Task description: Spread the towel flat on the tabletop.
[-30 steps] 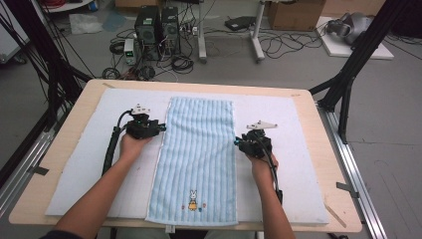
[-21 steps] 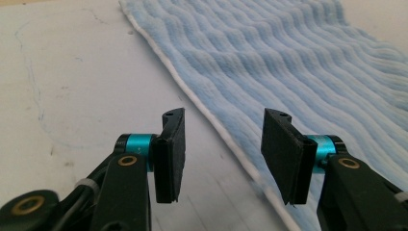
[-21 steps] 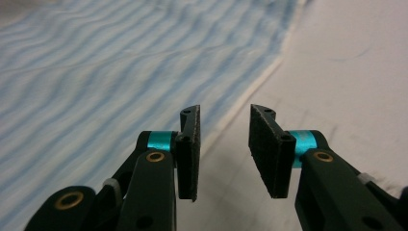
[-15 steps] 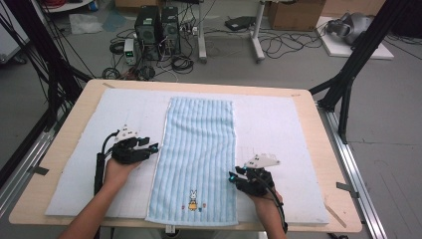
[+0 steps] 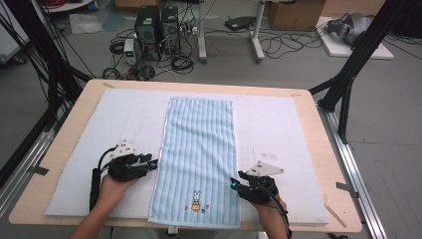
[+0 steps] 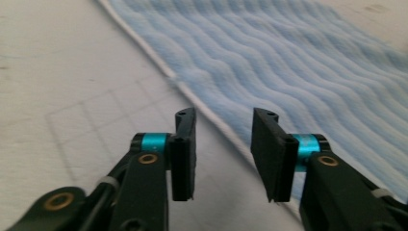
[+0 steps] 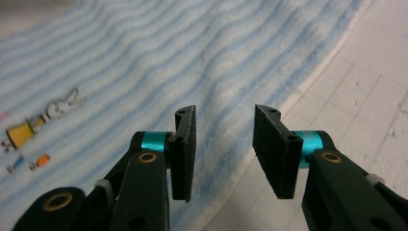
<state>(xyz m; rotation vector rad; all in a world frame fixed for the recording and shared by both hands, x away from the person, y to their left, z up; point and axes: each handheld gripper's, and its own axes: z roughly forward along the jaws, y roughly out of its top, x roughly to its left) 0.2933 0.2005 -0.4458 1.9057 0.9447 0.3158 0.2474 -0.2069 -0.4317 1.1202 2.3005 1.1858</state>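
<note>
Left gripper (image 5: 152, 163), jaws apart and just closing on nothing, at the left edge of the blue striped towel (image 5: 201, 149) lying flat mid-table on the white mat (image 5: 124, 114); right gripper (image 5: 234, 182), jaws apart and just widening, empty, at the right edge.

Your wooden bench (image 5: 74, 127) under a white mat (image 5: 278, 124), grey floor (image 5: 393, 129) beyond it, two black computer towers (image 5: 158, 25) among tangled cables (image 5: 283, 45), cardboard box (image 5: 293, 12) far back, black frame struts (image 5: 356, 62) at both sides, even indoor light
</note>
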